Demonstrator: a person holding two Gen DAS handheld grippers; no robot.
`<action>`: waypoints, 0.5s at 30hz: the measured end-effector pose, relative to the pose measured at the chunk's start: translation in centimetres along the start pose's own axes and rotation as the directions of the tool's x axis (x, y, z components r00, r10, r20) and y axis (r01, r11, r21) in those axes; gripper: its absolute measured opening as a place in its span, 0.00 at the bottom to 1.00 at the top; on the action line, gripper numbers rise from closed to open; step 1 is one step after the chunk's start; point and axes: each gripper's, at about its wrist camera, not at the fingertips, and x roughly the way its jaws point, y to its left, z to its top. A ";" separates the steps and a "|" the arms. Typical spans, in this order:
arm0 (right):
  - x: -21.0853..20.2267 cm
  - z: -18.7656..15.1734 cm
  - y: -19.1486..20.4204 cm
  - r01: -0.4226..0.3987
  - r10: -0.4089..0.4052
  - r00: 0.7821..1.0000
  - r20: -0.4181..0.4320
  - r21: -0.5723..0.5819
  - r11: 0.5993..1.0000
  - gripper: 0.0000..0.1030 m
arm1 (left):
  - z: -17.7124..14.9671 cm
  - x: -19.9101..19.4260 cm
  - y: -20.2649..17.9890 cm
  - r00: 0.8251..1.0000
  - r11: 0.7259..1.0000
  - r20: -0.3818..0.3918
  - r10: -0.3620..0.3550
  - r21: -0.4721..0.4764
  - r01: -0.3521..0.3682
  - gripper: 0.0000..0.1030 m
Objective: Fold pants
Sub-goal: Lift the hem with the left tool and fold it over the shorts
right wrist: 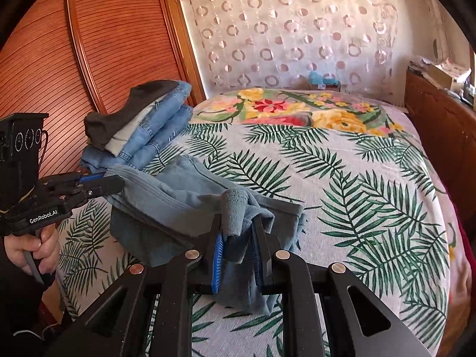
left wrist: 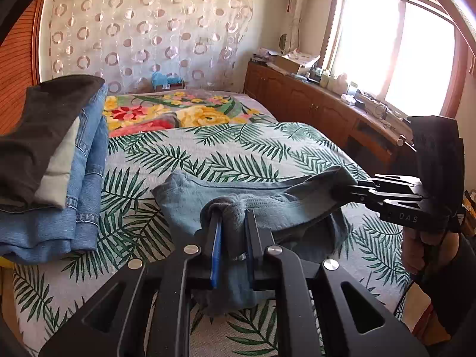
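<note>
A stack of folded clothes (left wrist: 56, 172) sits at the left on the bed (left wrist: 267, 148). The blue-grey pants (left wrist: 244, 199) hang just above the bed, stretched sideways between both tools. The left tool (left wrist: 231, 226) is nearly closed, pinching one end. The right tool (left wrist: 348, 189) pinches the other end.

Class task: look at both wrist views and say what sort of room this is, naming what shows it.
Most likely a home bedroom: a bed under a leaf-print cover, a wooden cabinet cluttered beneath the window, and a stack of folded clothes on the bed.
</note>
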 end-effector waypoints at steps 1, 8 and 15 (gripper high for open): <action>0.1 0.0 -0.1 -0.002 0.002 1.000 -0.004 0.003 1.000 0.17 | -0.1 0.2 0.0 1.000 1.000 -0.006 0.002 0.001 -0.002 0.14; 2.1 0.6 -0.5 -0.002 0.003 0.999 -0.036 0.008 1.000 0.17 | 0.2 1.6 0.5 0.999 1.000 -0.039 0.011 -0.002 -0.011 0.14; 3.0 0.6 -0.7 -0.005 0.006 0.998 -0.059 0.023 1.000 0.17 | 0.2 2.9 0.8 0.997 1.000 -0.077 0.022 -0.006 -0.022 0.16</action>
